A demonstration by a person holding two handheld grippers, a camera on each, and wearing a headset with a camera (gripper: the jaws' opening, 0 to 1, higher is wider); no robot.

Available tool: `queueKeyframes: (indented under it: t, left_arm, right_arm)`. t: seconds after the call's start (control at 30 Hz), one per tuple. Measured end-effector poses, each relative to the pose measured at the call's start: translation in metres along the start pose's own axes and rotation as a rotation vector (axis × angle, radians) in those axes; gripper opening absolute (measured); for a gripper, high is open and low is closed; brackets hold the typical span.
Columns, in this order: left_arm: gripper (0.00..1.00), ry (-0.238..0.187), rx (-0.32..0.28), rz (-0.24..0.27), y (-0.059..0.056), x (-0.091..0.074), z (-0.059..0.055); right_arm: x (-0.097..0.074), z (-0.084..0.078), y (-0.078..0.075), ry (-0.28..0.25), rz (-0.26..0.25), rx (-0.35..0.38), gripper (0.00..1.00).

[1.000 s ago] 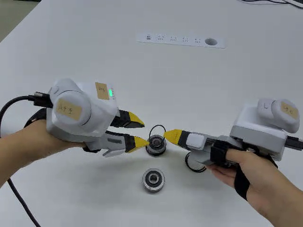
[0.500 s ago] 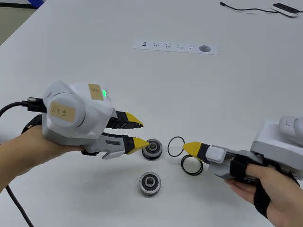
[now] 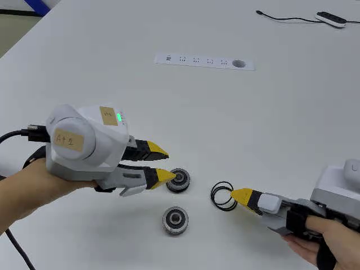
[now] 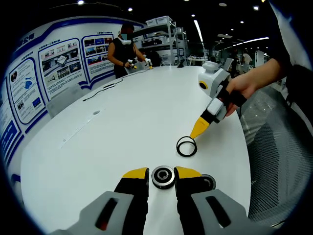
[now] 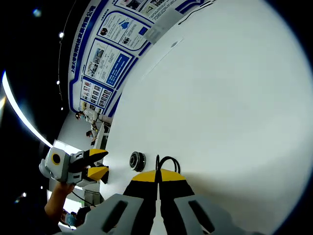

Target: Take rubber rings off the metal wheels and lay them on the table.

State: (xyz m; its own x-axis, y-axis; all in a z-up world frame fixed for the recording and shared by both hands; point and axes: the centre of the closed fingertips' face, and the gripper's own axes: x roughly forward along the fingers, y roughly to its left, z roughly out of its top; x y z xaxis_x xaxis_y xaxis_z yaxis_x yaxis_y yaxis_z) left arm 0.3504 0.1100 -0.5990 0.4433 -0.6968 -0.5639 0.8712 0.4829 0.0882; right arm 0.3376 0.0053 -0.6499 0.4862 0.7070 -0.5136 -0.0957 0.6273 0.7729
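On the table [image 3: 253, 124], rubber rings [image 3: 223, 196] flat

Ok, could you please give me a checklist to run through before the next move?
1. Left claw open: ok.
2. Metal wheel between its jaws: ok, it sits at the tips.
3. Removed rubber rings lying on the table: ok, two, overlapping.
4. Right claw clear of the rings: not ok. Its shut tip touches them; whether it pinches one, cannot tell.
5. Ring left on the second wheel: cannot tell.
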Motion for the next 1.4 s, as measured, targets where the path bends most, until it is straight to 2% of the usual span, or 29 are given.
queueKeyframes:
  t: [0.1, 0.37, 0.43, 0.77, 0.97, 1.03, 1.13, 1.17, 1.3, 1.4]
  left_arm:
    - [0.21, -0.002, -0.003, 0.003, 0.0, -0.001, 0.001]
    - [0.21, 0.002, -0.002, 0.003, 0.0, -0.001, 0.0]
    - [0.21, 0.003, -0.001, 0.003, 0.0, -0.002, -0.001]
    - [0.21, 0.011, -0.001, 0.003, 0.0, -0.003, -0.005]
    - [0.21, 0.015, 0.001, -0.001, 0.0, -0.001, -0.006]
    - [0.21, 0.016, 0.001, -0.005, 0.0, 0.0, -0.006]
    - [0.21, 0.015, 0.0, -0.016, 0.0, 0.002, -0.005]
    - [0.21, 0.018, 0.002, -0.02, -0.001, 0.003, -0.005]
    - [0.21, 0.022, 0.004, -0.023, 0.001, 0.006, -0.006]
    - [0.21, 0.036, 0.011, -0.03, 0.001, 0.009, -0.009]
  right_arm:
    - [-0.002, 0.001, -0.005, -0.001, -0.025, 0.002, 0.02]
    - [-0.003, -0.002, -0.009, 0.01, -0.045, 0.03, 0.02]
    - [-0.002, -0.003, -0.01, 0.015, -0.052, 0.025, 0.05]
    - [-0.006, -0.004, -0.017, 0.066, -0.12, -0.151, 0.12]
    - [-0.008, 0.0, -0.016, 0.05, -0.122, -0.16, 0.15]
    - [-0.009, 0.003, -0.014, 0.036, -0.11, -0.163, 0.17]
    - [-0.008, 0.01, -0.003, -0.001, -0.055, -0.164, 0.22]
    - [-0.007, 0.013, 0.003, -0.023, -0.021, -0.168, 0.24]
    - [-0.003, 0.017, 0.019, -0.04, 0.048, -0.192, 0.32]
    - [0.0, 0.016, 0.036, -0.043, 0.12, -0.211, 0.41]
